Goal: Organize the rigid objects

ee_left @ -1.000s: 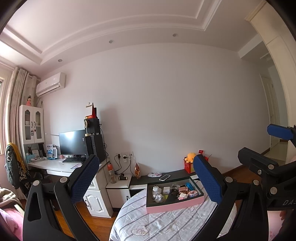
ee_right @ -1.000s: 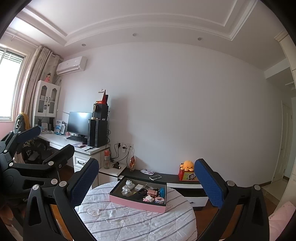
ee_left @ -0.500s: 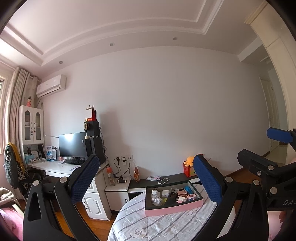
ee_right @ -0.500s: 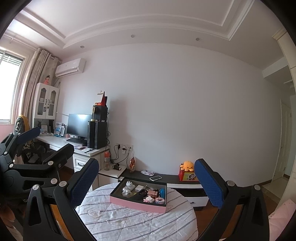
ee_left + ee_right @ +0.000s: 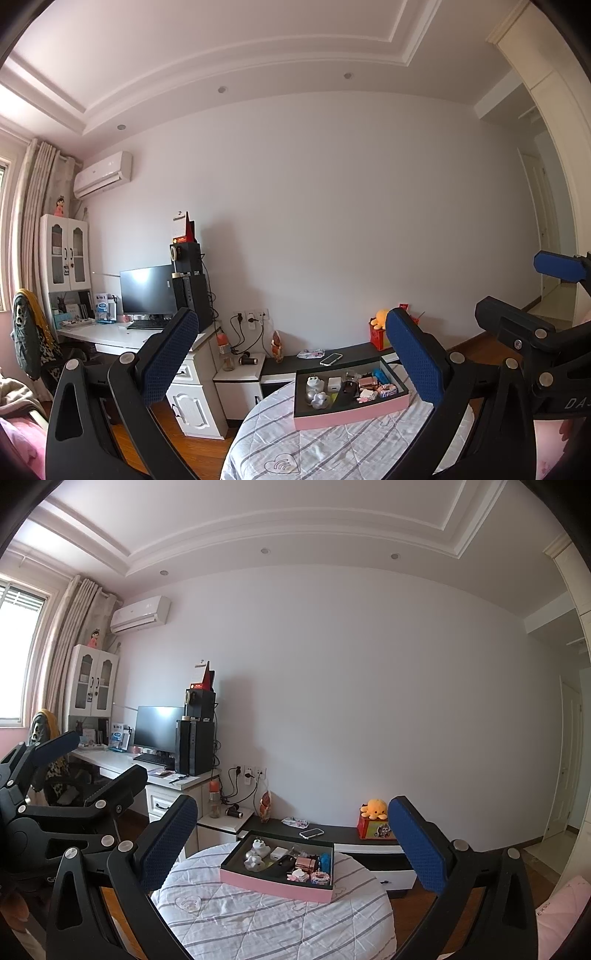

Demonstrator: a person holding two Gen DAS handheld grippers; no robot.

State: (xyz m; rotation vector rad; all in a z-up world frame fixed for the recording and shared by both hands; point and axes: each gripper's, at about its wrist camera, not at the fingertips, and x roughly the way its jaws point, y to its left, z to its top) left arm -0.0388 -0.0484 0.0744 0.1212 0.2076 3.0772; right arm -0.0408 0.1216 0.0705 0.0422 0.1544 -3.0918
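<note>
Both views have tilted up slightly; my left gripper (image 5: 291, 354) and right gripper (image 5: 291, 840) gape wide, empty; I should descend squarely over the tray (image 5: 275, 884), low centre.

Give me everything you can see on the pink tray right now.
The tray is a shallow rectangle with pink outer walls and a dark inside, lying flat on the round table's striped cloth, toward its far edge. It holds a jumble of small items: white figures at the left, a white charger, a dark piece, pinkish boxes and something blue at the right. Neither gripper touches it.
</note>
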